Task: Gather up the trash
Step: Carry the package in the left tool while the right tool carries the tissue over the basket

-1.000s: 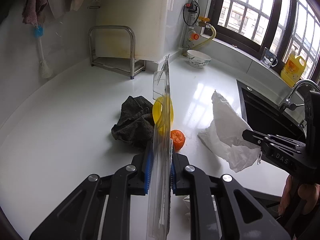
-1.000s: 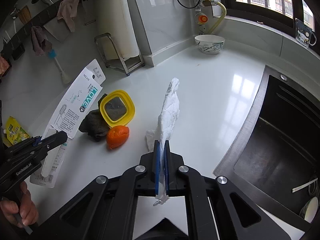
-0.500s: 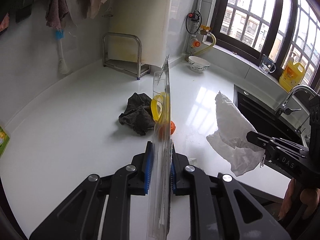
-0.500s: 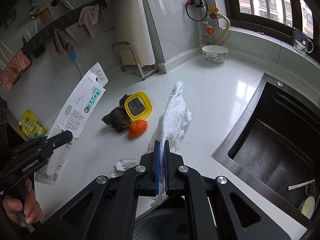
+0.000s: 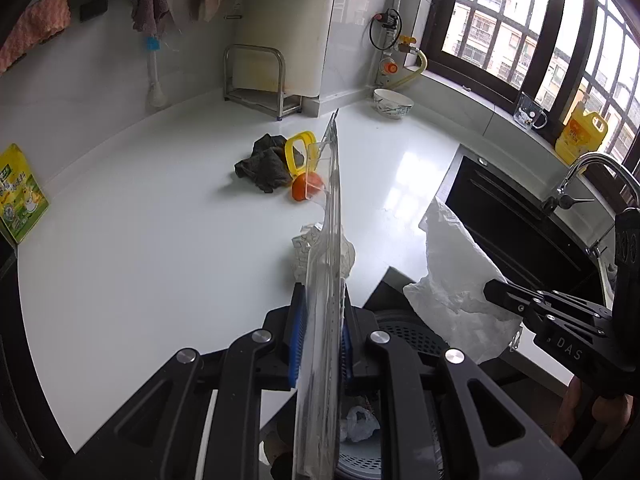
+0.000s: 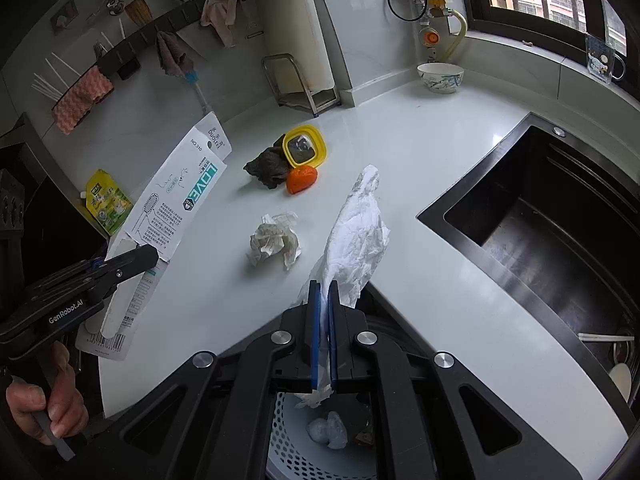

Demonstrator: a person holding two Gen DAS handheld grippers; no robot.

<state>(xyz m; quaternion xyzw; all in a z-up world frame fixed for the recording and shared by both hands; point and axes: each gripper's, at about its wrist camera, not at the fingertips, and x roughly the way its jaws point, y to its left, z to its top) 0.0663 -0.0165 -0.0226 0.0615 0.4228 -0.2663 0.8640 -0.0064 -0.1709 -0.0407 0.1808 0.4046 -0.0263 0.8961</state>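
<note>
My left gripper (image 5: 320, 312) is shut on a clear plastic toothbrush package (image 5: 326, 248), held edge-on; its printed card back shows in the right wrist view (image 6: 172, 204). My right gripper (image 6: 324, 312) is shut on a crumpled white tissue (image 6: 356, 232), also visible in the left wrist view (image 5: 452, 272). Both are held at the counter's front edge above a white perforated trash bin (image 6: 292, 436) that holds some wrappers. A crumpled paper ball (image 6: 274, 240) and an orange peel (image 6: 302, 179) lie on the white counter (image 6: 420, 152).
A dark rag (image 6: 266, 166) and a yellow-rimmed lid (image 6: 304, 146) lie beside the peel. A black sink (image 6: 552, 232) is to the right. A bowl (image 6: 440, 77), a metal rack (image 6: 300, 80) and a yellow pouch (image 6: 106, 200) stand along the back.
Both grippers have pulled back from the counter with their loads to its front edge. The trash bin has come into view below them, and the paper ball now shows on the counter.
</note>
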